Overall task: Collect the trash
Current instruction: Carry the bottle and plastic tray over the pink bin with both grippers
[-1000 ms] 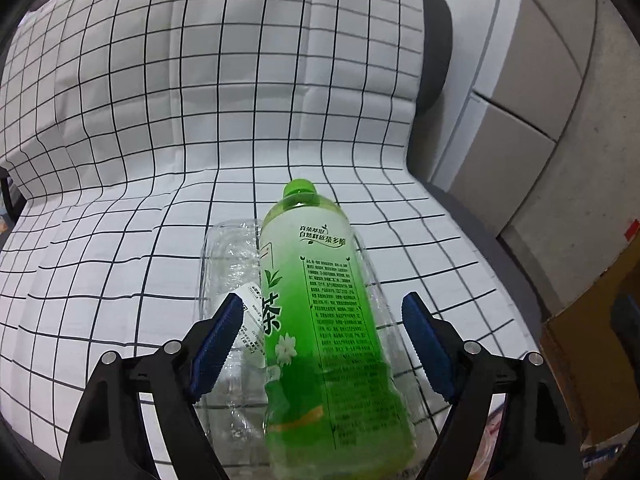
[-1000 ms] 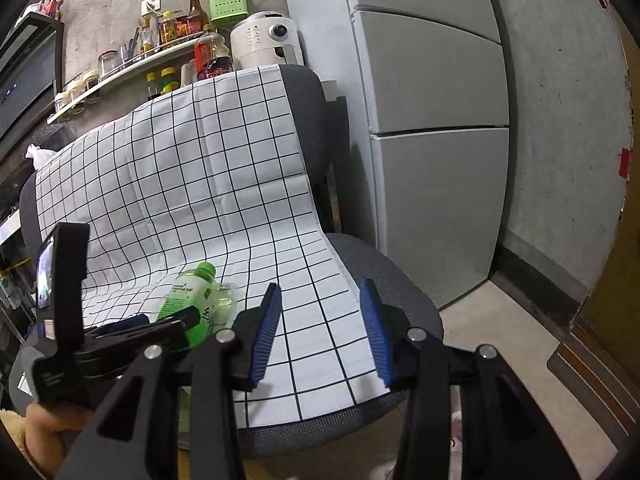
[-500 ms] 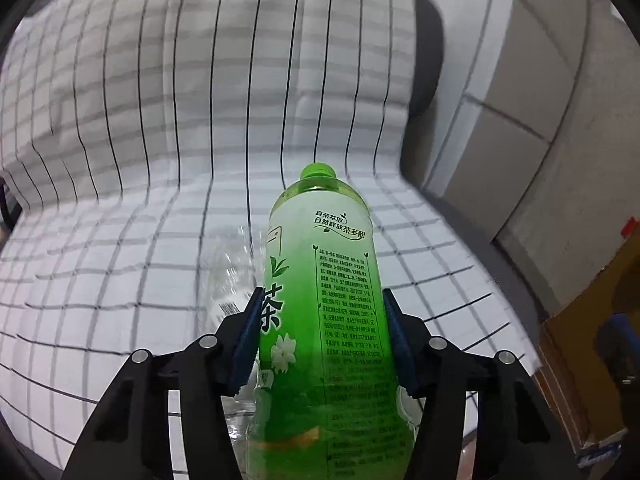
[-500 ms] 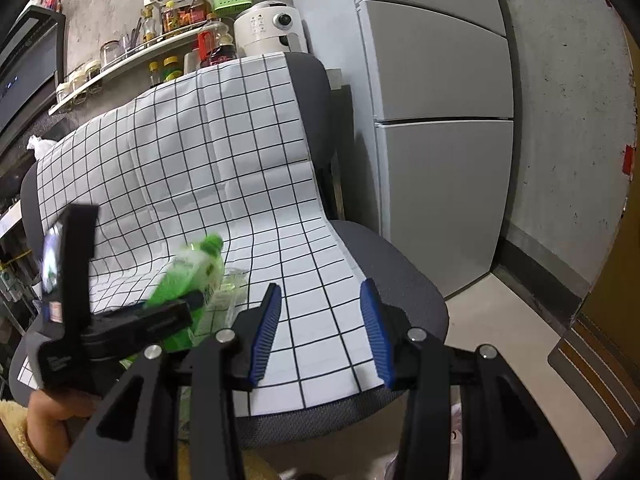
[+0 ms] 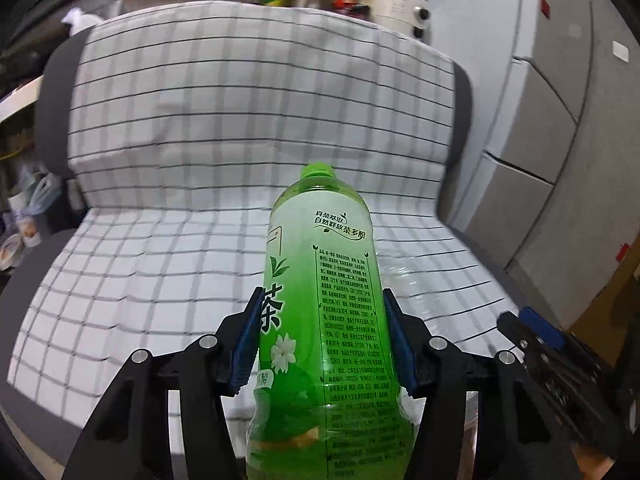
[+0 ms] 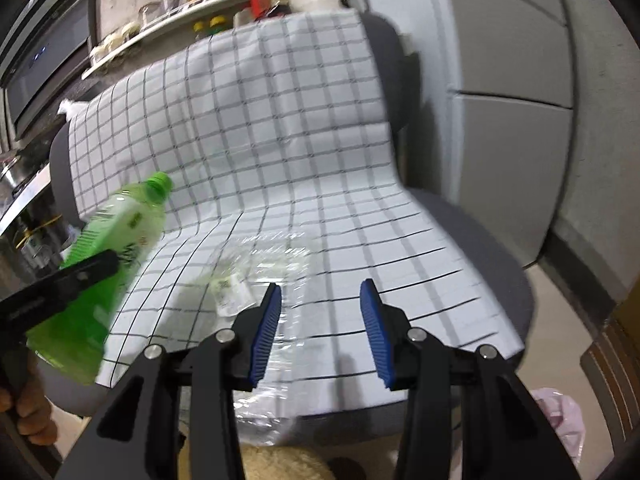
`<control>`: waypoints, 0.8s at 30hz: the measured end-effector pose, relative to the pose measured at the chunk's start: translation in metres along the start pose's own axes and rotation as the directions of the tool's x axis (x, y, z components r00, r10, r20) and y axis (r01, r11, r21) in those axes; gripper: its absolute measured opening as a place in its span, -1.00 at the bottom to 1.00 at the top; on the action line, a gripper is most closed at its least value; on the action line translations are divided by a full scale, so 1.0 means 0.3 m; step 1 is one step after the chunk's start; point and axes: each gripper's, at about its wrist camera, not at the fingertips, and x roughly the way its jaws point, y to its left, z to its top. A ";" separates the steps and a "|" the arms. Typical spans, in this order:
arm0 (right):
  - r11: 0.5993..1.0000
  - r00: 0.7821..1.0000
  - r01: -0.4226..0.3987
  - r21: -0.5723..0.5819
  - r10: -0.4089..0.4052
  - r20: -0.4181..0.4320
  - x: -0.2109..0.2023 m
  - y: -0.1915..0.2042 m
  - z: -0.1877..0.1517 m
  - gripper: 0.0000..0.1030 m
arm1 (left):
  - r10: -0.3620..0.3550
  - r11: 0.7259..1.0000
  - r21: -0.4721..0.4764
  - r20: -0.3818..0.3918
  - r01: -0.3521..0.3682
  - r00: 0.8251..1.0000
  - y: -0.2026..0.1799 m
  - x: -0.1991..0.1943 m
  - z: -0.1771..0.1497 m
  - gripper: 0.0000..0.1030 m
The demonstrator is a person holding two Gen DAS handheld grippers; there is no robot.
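A grey chair with a white checked cloth [image 6: 304, 152] sits ahead of both grippers. On its seat, right under and in front of the right gripper [image 6: 320, 330], lies a clear crinkly plastic box [image 6: 276, 280], its long side running away from the blue fingers, which are spread wide and hold nothing. The left gripper [image 5: 320, 344] squeezes a green plastic tea bottle [image 5: 324, 320], cap pointing away, so the right one looks nearer the box.
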 end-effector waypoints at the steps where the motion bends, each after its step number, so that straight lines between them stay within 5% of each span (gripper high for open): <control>1: 1.000 1.000 -0.010 0.000 0.010 -0.015 0.025 0.008 -0.003 -0.23 | 0.010 1.000 -0.008 -0.001 -0.010 1.000 0.027 -0.005 -0.010 0.10; 3: 1.000 0.999 -0.009 -0.007 0.009 -0.039 0.064 0.021 -0.011 -0.39 | 0.030 0.999 -0.016 -0.003 -0.030 1.000 0.062 -0.013 -0.030 0.10; 13: 1.000 0.993 0.007 0.007 -0.006 -0.117 0.191 0.016 -0.036 -0.43 | 0.014 0.999 -0.051 -0.024 -0.015 1.000 0.109 0.039 -0.061 0.10; 19: 0.997 0.985 0.006 0.071 0.007 -0.171 0.248 -0.016 -0.036 -0.83 | 0.006 0.999 -0.041 -0.031 -0.007 0.999 0.093 0.053 -0.068 0.10; 24: 0.994 0.991 -0.027 0.110 0.041 -0.131 0.196 -0.027 -0.023 -0.86 | -0.005 0.999 -0.033 -0.023 0.004 1.000 0.080 0.035 -0.068 0.10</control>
